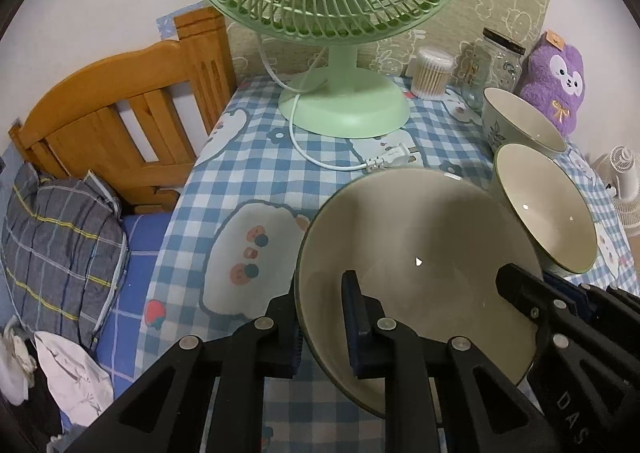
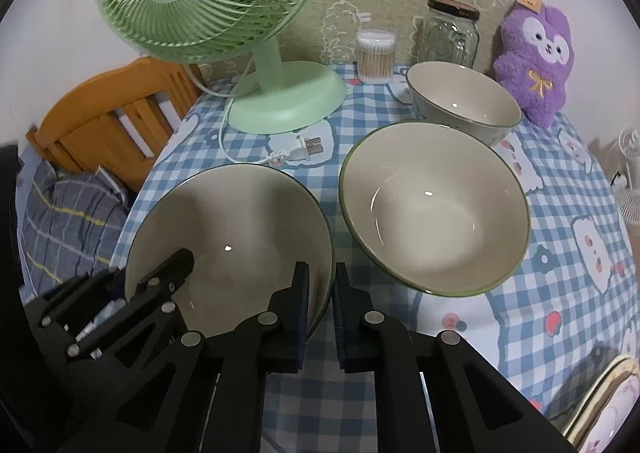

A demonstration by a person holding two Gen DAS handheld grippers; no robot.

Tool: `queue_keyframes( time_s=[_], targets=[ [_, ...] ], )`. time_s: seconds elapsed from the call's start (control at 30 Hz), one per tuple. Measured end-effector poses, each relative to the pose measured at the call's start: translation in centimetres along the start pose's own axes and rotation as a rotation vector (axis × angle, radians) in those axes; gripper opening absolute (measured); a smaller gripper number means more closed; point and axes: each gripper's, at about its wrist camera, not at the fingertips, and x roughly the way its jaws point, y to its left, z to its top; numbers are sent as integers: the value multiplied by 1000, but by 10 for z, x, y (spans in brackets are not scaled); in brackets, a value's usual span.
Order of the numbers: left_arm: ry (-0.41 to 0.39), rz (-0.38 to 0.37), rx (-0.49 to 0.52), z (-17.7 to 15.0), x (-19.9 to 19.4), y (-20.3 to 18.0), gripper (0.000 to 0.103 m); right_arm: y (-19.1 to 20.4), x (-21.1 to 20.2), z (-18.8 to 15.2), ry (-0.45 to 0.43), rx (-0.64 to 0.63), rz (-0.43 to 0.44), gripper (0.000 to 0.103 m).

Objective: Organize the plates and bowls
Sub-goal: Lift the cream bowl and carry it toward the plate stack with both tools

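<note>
A large cream bowl with a dark green rim (image 1: 420,237) (image 2: 240,221) sits nearest me on the checked tablecloth. My left gripper (image 1: 324,317) (image 2: 136,277) is shut on its left rim, one finger inside and one outside. My right gripper (image 2: 322,293) (image 1: 536,281) is shut on the opposite rim the same way. A second cream bowl (image 2: 432,209) (image 1: 548,209) stands just to the right, close to the held one. A third bowl (image 2: 464,101) (image 1: 520,121), with a leaf pattern outside, stands behind it.
A green desk fan (image 2: 288,101) with its loose plug (image 2: 300,149) stands at the back left. A cotton-swab tub (image 2: 376,57), a glass jar (image 2: 452,33) and a purple plush toy (image 2: 536,61) line the back. A gilt-rimmed dish (image 2: 608,405) shows at the lower right. A wooden headboard (image 1: 120,113) and bedding lie beyond the table's left edge.
</note>
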Motion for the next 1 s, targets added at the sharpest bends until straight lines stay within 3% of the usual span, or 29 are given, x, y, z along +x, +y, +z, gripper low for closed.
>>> queue_keyframes(
  time_s=[0.43,1.0],
  targets=[
    [-30,13,7,-22,-40,-15,14,-7,-40,-23,-20,-7,23,14],
    [-55,16,23,-74,-90,-51,14,-34,-94,-82,-34,-19,16,14]
  ],
)
